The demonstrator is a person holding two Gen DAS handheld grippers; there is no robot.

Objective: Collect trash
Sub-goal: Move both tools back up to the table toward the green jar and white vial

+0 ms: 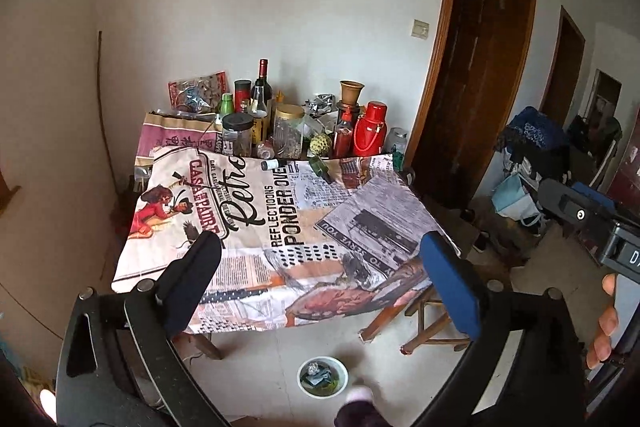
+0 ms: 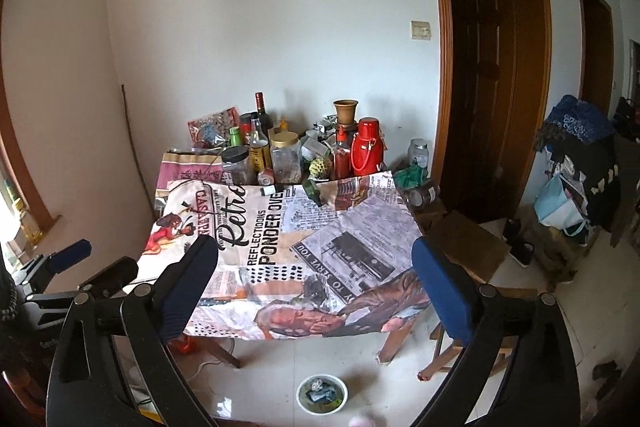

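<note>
A white bowl (image 1: 322, 377) holding crumpled trash sits on the floor in front of the table; it also shows in the right wrist view (image 2: 322, 395). The table's printed cloth (image 1: 288, 227) (image 2: 280, 255) carries a small white tube (image 1: 271, 164) (image 2: 269, 191) and a green bottle lying on its side (image 1: 320, 167) (image 2: 312, 191) near its far end. My left gripper (image 1: 320, 267) is open and empty, held above the table's near edge. My right gripper (image 2: 316, 267) is open and empty at about the same height. The right gripper's body shows at the right of the left wrist view (image 1: 580, 215).
Jars, bottles, a red thermos (image 1: 370, 129) (image 2: 366, 147) and a clay vase (image 1: 351, 93) crowd the table's far end against the wall. A wooden stool (image 1: 424, 319) stands at the table's right. Dark doorways (image 2: 492, 67) and piled bags (image 2: 576, 163) lie to the right.
</note>
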